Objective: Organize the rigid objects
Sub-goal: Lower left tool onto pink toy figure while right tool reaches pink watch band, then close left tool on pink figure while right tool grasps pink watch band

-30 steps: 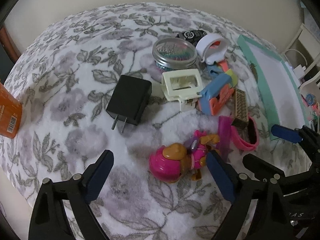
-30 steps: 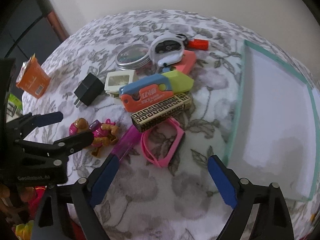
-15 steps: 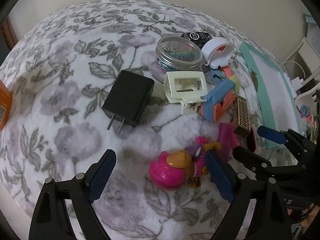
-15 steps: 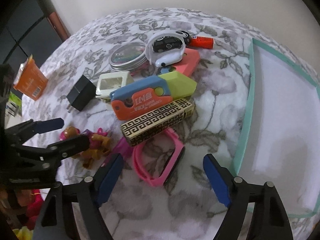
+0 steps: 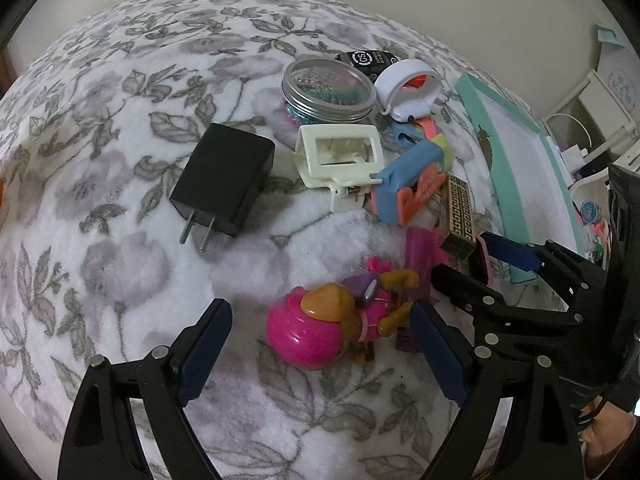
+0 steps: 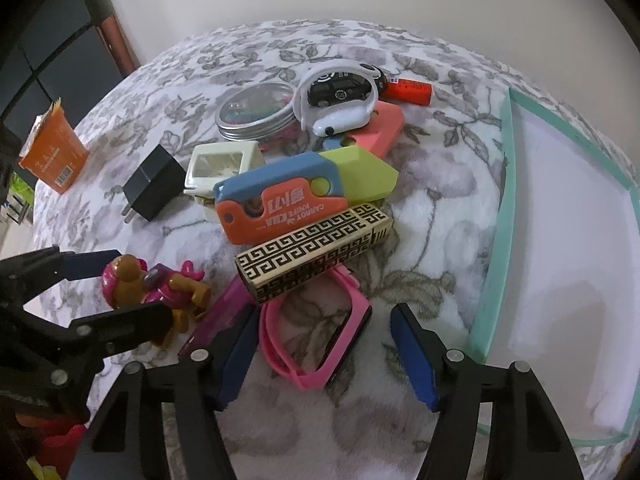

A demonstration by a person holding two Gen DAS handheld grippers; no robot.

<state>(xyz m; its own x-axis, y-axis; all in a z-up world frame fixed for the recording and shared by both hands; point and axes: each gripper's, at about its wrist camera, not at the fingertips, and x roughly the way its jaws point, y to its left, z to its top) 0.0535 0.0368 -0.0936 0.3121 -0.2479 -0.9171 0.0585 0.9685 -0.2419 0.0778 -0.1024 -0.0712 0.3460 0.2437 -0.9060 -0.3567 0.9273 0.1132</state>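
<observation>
Wristband [image 6: 316,340], pink and looped, lies on the floral blanket [image 6: 436,184] between the pads of the right gripper [image 6: 320,354], whose jaws have just been closing without yet pressing it. Best to centre on the band's side walls, clear of the patterned box [image 6: 312,254] touching it. The left gripper [image 5: 320,354] hangs wide open around the pink toy figure [image 5: 320,326]. The teal tray [image 6: 500,240] waits nearby.

A plush, fleecy floral-print cloth [image 5: 120,208] is seen under everything. The round tin's ribbed metal lid [image 5: 328,92] appears shiny. The pink plastic toy figure [image 5: 320,328] is glossy; the black plastic charger block [image 5: 224,180] is matt and smooth.
</observation>
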